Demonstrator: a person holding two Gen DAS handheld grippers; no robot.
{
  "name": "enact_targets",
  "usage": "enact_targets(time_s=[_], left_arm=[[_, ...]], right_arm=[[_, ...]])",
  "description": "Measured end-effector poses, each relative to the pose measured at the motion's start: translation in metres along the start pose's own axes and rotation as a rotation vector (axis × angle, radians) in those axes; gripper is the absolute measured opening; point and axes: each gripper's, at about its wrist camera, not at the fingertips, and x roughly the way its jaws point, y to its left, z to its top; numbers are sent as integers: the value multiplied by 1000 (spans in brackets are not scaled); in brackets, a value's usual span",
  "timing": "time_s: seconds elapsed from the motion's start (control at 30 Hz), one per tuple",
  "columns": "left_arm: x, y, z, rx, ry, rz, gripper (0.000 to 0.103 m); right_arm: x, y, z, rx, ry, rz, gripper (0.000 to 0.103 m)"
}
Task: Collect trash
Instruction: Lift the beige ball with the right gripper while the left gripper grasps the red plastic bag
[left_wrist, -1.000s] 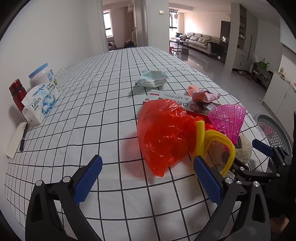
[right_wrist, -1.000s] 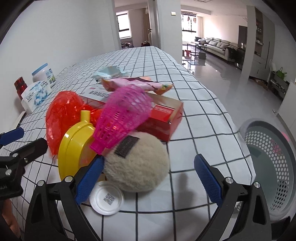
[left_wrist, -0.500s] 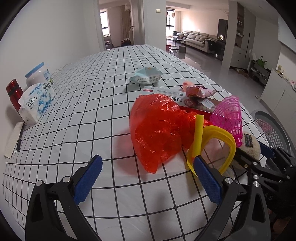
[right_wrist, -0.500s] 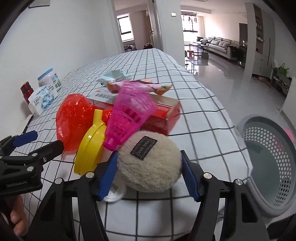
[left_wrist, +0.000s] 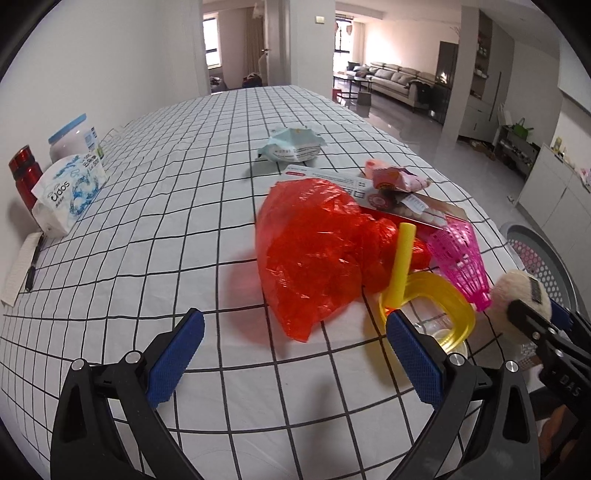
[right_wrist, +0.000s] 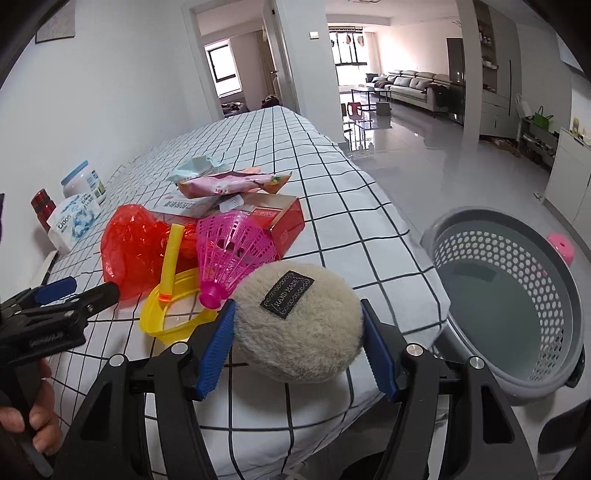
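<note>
Puff (right_wrist: 299, 325) between right claw (right_wrist: 299, 347) pads, basket (right_wrist: 517, 295) right (on floor), shuttlecock (right_wrist: 232, 251) behind

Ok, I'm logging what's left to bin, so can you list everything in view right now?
fluffy beige round puff with black label: 1, beige, gripped at the table's near edge
pink plastic shuttlecock: 1, pink, beside the puff
yellow plastic funnel: 1, yellow, left of the shuttlecock
crumpled red plastic bag: 1, red, mid-table
red cardboard box: 1, red, behind the shuttlecock
pink snack wrapper: 1, pink, on the box
pale blue wipes pack: 1, farther back
white tissue pack: 1, by the wall
white jar with blue lid: 1, by the wall
red bottle: 1, by the wall
grey perforated basket: 1, on the floor, right
left gripper: jaws open, empty
right gripper: jaws shut on the puff
</note>
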Motion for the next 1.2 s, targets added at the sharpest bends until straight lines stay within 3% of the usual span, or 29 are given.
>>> enact_targets(time_s=[0.63, 0.73, 0.9, 1.0, 1.2], left_arm=[[33, -2, 40, -20, -59, 26, 95], [37, -5, 40, -3, -65, 34, 79], [44, -7, 38, 21, -39, 13, 40], [40, -4, 38, 13, -54, 5, 26], [15, 7, 48, -21, -126, 26, 21]], right_arm=[[-9, -10, -3, 39, -21, 30, 63], [-9, -11, -4, 42, -19, 32, 63], [-9, -12, -5, 47, -21, 38, 63], [-11, -13, -4, 48, -25, 41, 63], [-13, -15, -4, 51, -36, 45, 63]])
